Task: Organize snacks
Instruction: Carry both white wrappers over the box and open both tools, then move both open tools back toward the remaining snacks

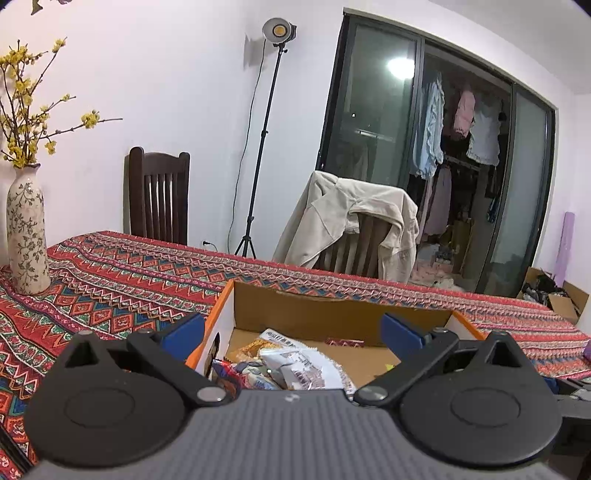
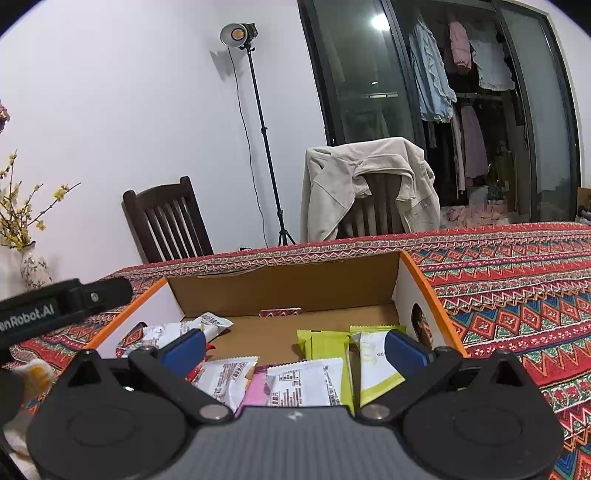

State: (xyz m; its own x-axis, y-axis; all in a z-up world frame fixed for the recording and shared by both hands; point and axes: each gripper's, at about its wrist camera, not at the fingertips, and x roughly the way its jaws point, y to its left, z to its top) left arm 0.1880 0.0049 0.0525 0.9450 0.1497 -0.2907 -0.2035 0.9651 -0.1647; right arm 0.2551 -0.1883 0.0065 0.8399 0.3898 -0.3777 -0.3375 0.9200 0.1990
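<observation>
- Left tongs (image 1: pixel 291 334) are spread wide with nothing held, poised over the left end of the box (image 1: pixel 332 306).
- Right tongs (image 2: pixel 295 349) are likewise spread wide and empty, above the box's (image 2: pixel 280 284) near side.
- Snacks are seen inside the box: white packets (image 2: pixel 227 378) and a pink packet (image 2: pixel 255 393) lie nearest in the right view, with yellow-green packets (image 2: pixel 325 341) just beside them toward the right wall.
- More white packets (image 2: pixel 173 332) are piled at the box's left end; the same heap (image 1: pixel 291 365) shows in the left view.
- The box rests on a counter covered by a red patterned cloth (image 2: pixel 517 280).
- A vase (image 1: pixel 26 236) with yellow flowers stands at the counter's left.
- Behind the counter, two chairs are seen; a beige jacket (image 1: pixel 351 225) is draped over one.
- A lamp on a stand (image 2: pixel 238 35) is placed at the wall.
</observation>
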